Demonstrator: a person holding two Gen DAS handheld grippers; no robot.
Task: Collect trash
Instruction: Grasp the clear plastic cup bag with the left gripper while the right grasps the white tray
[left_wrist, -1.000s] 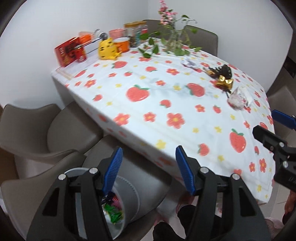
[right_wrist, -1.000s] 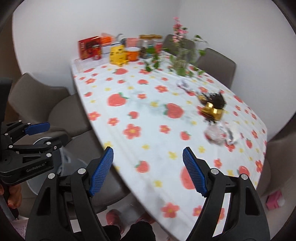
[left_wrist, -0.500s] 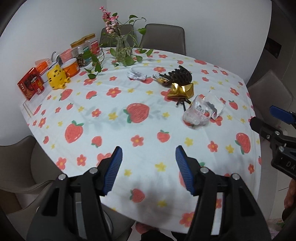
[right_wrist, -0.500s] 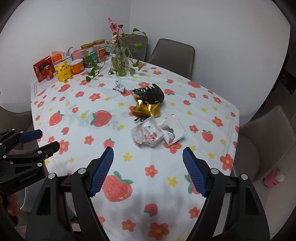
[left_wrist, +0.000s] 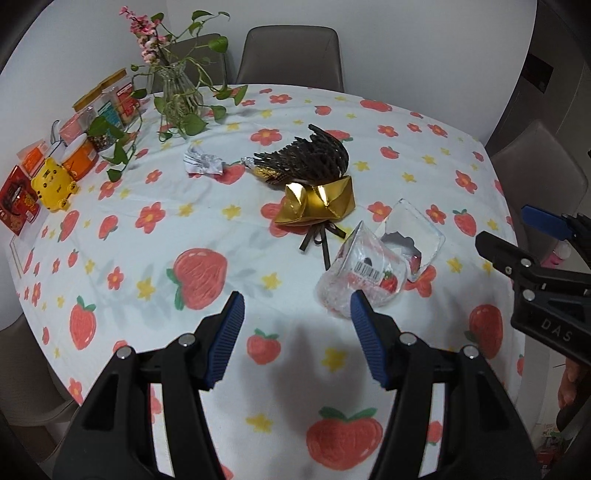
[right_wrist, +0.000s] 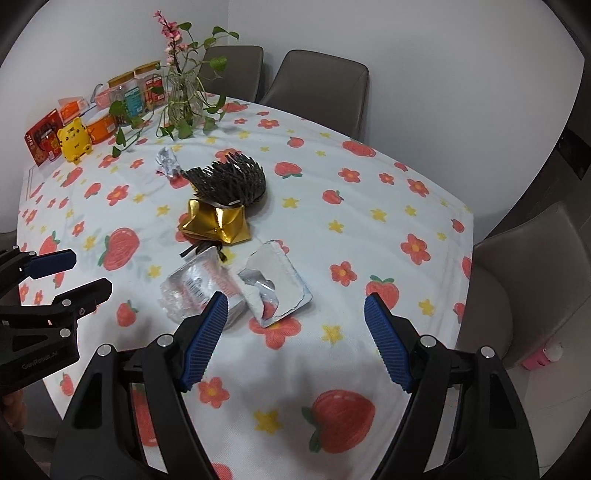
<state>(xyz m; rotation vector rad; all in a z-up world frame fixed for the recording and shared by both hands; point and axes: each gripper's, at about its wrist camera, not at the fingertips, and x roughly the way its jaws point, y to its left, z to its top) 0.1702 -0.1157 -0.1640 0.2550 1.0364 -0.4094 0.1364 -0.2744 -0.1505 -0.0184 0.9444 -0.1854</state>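
Trash lies on the strawberry tablecloth: a clear plastic wrapper with a barcode, an opened silver tray pack, a gold foil wrapper, a dark ruffled paper piece and a crumpled silver wrapper. My left gripper is open and empty, just short of the clear wrapper. My right gripper is open and empty, over the near edge of the silver tray pack.
A glass vase with vines and pink flowers, jars, orange tubs, a yellow tiger figure and a red box line the table's far left. Grey chairs surround the table.
Both grippers swung from the chair and bin at the table's left side to face the trash and moved closer to it. Both stayed open.
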